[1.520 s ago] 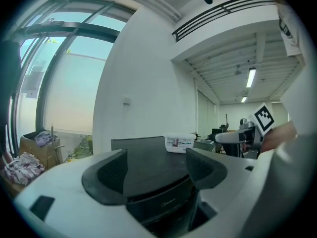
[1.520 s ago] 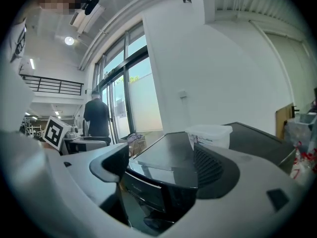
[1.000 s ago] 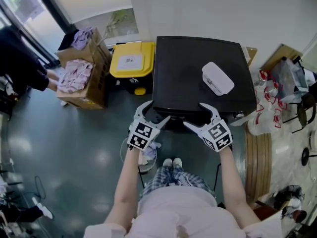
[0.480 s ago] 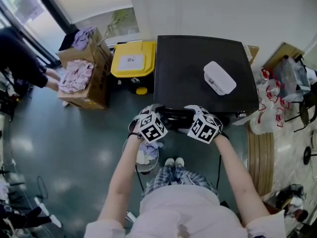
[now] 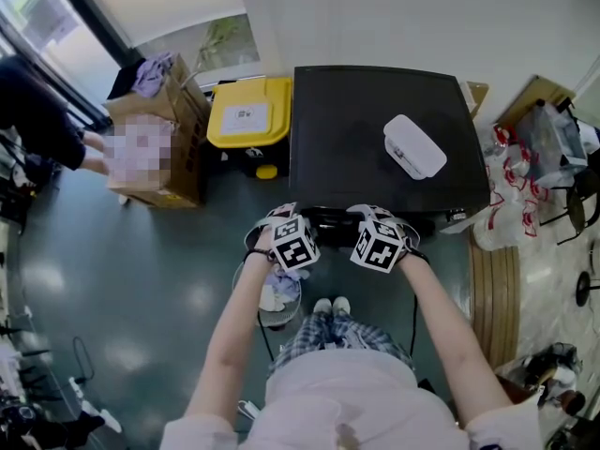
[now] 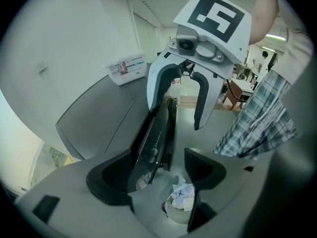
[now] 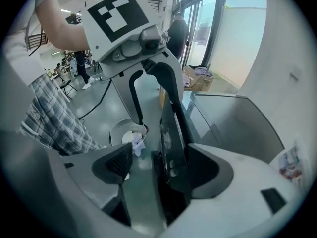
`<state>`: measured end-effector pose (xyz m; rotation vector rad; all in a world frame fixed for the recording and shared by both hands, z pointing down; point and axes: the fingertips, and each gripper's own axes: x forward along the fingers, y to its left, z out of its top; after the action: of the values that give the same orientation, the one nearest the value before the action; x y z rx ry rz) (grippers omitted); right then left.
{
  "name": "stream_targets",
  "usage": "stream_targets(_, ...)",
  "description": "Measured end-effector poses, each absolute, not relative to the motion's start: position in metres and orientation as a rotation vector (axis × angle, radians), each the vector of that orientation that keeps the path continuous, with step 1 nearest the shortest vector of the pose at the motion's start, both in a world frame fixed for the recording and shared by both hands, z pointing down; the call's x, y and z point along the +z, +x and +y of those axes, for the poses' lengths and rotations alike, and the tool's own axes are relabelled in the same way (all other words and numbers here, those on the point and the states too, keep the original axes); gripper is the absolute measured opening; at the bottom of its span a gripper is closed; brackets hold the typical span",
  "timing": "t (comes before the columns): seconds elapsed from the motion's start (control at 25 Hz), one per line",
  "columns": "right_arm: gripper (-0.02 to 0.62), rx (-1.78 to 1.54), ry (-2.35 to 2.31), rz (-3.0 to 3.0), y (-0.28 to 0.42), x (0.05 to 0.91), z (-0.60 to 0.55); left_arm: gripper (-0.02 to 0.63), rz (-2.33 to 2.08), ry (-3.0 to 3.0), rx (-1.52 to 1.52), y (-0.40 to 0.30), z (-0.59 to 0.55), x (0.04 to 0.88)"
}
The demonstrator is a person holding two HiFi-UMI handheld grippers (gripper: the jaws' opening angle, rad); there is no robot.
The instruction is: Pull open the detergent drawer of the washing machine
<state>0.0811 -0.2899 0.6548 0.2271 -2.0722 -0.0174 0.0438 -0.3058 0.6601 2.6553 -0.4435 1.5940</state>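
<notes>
Cardboard box [image 5: 178, 111] and yellow bin [image 5: 248, 111] fill the upper left of the head view. Lower down, a basket [image 5: 278, 300] of crumpled white stuff sits on the floor just in front of the person's feet.

Directly above the basket in the frame, the left gripper [image 6: 156, 170] is tipped steeply down at the front edge of the washing machine [image 5: 347, 129]. Its jaws are spread wide. The machine's dark front panel [image 6: 157, 128] runs up between them, and neither pad presses on it.

The machine takes up the upper middle of the head view, with a flat black top. A white box [image 5: 412, 146] lies toward the top's right side.

To the right of the left gripper, the right gripper [image 7: 159, 167] straddles the same front edge. Its jaws are closing but stand well apart, with the panel between them, nearer the right-hand pad. I see no firm pinch on it.

As for progress, the pull has not begun. Both tools are placed at the front strip, where the detergent drawer should be, but nothing is gripped and nothing sticks out from the machine's front. What remains is to close on the drawer's front and draw it toward the person.

The strip looks glossy, thin and near-black, with pale reflections. I cannot tell the drawer's outline or handle apart from the rest of the panel in any view.
</notes>
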Motion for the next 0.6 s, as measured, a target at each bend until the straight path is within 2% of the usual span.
stream_targets(0.12,0.34,-0.057,0.235,-2.049,0.083,0.657,-0.292,0.309,-0.457,2.669,1.653,0.043,-0.309,0.662)
stream_targets(0.28,0.24,-0.158,0.274,-1.987,0.088,0.659,-0.301,0.208,-0.516,2.687,1.772,0.043,-0.316,0.662)
stream_targets(0.6,0.12,-0.229,0.353,-1.921,0.087,0.657,-0.313,0.097,-0.61,2.703,1.863,0.039,-0.327,0.661)
